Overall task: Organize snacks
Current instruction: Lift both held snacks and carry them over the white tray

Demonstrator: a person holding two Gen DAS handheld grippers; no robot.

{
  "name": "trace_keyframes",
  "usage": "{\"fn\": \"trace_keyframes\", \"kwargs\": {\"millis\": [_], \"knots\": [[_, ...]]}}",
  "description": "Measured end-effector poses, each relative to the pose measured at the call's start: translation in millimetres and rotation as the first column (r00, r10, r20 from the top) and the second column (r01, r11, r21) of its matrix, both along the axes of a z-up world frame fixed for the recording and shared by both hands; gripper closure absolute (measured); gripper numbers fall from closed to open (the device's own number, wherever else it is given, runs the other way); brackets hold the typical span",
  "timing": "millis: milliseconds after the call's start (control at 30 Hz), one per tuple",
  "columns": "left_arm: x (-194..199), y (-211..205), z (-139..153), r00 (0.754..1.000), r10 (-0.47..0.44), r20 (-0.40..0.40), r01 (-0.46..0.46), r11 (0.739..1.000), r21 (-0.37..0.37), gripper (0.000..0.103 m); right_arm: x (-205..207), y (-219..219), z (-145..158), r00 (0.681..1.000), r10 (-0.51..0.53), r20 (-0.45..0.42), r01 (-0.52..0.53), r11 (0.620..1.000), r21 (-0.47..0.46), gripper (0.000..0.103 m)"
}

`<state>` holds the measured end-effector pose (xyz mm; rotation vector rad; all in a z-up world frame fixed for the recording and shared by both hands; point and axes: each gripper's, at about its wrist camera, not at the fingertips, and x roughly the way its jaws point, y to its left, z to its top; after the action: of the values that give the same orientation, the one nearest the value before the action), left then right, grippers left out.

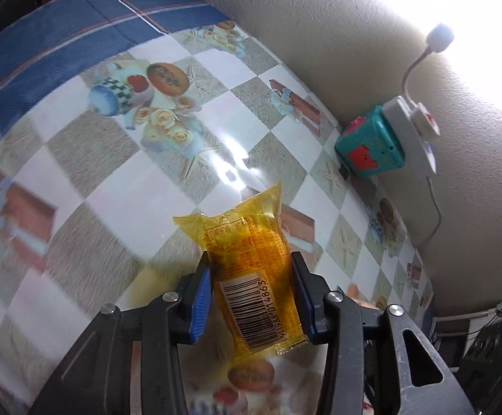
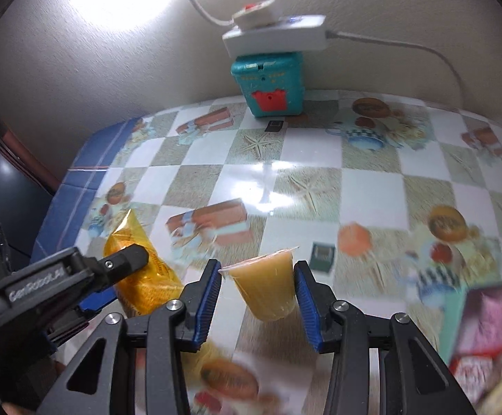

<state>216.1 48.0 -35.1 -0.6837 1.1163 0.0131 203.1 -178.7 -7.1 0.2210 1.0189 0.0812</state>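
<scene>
Two snacks, one to each gripper, above a checked tablecloth (image 2: 372, 186). The left gripper (image 1: 251, 297) has its blue pads pressed to both sides of one yellow snack packet (image 1: 251, 269), whose barcode only the left wrist view shows. The right gripper (image 2: 258, 297) brackets one jelly cup (image 2: 268, 287), tilted, jaws part open; contact is unclear. Only the right wrist view catches a snack box (image 2: 486, 332) at far right.

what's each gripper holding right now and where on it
The left gripper grips the yellow snack packet by its long sides, near the barcode end. The right gripper holds the jelly cup by its side walls.
</scene>
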Motion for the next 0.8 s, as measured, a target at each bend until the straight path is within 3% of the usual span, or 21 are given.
{"fn": "trace_keyframes", "kwargs": {"millis": [200,333,800], "knots": [[-39.5,-5.8,44.8,0.999,0.010,0.048,-0.010,1.000,0.008,0.059,-53.2,-9.8,31.3,0.998,-0.057,0.030,0.056,0.997,0.048,0.057],[-73.9,-11.5,65.7,0.997,0.000,0.078,-0.002,1.000,0.025,0.059,-94.9,-12.1,50.5,0.994,-0.090,0.061,0.089,0.996,0.023,0.057],[-149.6,-21.4,83.7,0.989,-0.039,0.140,0.036,0.999,0.025,0.059,-186.6,-29.8,69.8,0.982,-0.177,0.072,0.174,0.984,0.041,0.057]]}}
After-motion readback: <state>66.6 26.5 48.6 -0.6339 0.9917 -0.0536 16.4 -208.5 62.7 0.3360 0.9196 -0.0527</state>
